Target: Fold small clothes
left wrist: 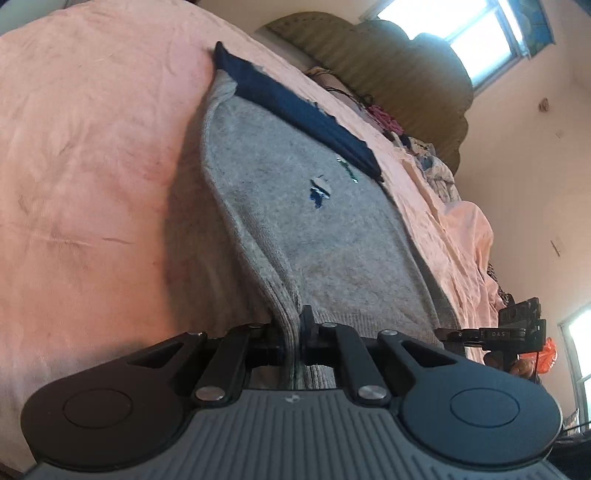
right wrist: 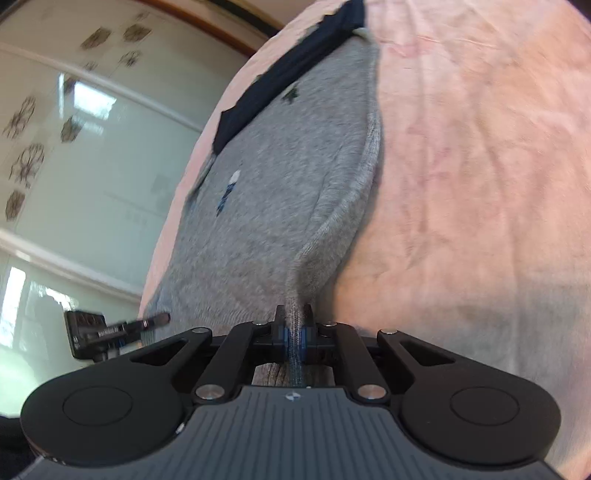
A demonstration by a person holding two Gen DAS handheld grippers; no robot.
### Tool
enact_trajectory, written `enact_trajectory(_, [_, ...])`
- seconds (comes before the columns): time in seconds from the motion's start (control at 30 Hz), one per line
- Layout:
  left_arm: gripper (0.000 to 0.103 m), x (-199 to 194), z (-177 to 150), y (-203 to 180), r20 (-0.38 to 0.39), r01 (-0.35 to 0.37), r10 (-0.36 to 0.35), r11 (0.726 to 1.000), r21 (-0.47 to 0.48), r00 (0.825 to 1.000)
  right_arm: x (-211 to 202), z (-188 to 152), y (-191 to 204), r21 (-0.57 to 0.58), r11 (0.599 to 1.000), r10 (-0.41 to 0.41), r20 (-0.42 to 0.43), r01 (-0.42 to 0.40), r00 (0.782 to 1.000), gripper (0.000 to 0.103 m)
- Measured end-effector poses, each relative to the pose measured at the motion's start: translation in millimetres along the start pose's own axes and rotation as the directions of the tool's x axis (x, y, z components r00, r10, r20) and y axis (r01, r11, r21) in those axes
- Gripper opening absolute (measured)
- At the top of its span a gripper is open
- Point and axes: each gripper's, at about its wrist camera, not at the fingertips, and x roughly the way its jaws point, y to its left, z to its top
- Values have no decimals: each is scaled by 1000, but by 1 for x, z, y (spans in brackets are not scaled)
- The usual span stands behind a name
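Observation:
A small grey knit garment (left wrist: 317,236) with a navy band (left wrist: 306,114) at its far end and a small blue-and-white logo lies stretched over a pink bedsheet (left wrist: 92,166). My left gripper (left wrist: 291,328) is shut on its near ribbed edge, which is lifted off the sheet. In the right wrist view the same garment (right wrist: 266,192) runs away from me, navy band (right wrist: 288,70) at the far end. My right gripper (right wrist: 294,325) is shut on the other near corner. Each gripper shows at the edge of the other's view: the right one (left wrist: 491,334), the left one (right wrist: 122,326).
The pink sheet (right wrist: 480,184) covers the bed on all sides of the garment. A pile of loose clothes (left wrist: 424,155) lies at the bed's far end below an olive headboard (left wrist: 388,66). A window (left wrist: 472,33) and glass wardrobe doors (right wrist: 92,166) stand beyond.

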Motion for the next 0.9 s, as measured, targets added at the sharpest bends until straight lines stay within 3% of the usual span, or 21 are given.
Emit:
enact_trajectory(0.1, [6,-20,-4,0,2,-2,2,999,33,1000,-14,-9,1,-13,1000,-12,-19,12,1000,11])
enact_trajectory(0.23, [6,-37,-12,8,12,-17,16,1000,9,1000,-34,-30,-5,12,999,-43,-36,43,998,9])
enact_trajectory(0.5, [8,-13,-11,23,-43,0,-3,998,-62,999,-34,-36,-16,78,997,-15,11,14,1000,11])
enact_trajectory(0.57, [9,-3,-10,29,-64,-7,0,995,-102,998,-32,-28,-18,93,996,6,1,-6,1000,18])
enact_trajectory(0.63, [11,4,-12,36,-66,21,-30,991,-134,997,-30,-22,-23,142,987,75,22,-78,997,43])
enact_trajectory(0.7, [13,10,-12,41,-54,61,-71,983,-172,996,-25,-16,-23,144,982,113,46,-118,993,53])
enact_trajectory(0.8, [26,17,-10,46,-26,130,-139,967,-221,990,-8,-8,-20,153,977,144,47,-149,988,52])
enact_trajectory(0.87, [25,19,-7,46,-14,128,-135,963,-235,991,3,-3,-16,154,977,141,33,-145,989,46])
enact_trajectory(0.9, [16,18,-6,44,-11,116,-121,968,-224,993,8,-1,-15,159,979,126,15,-126,992,23])
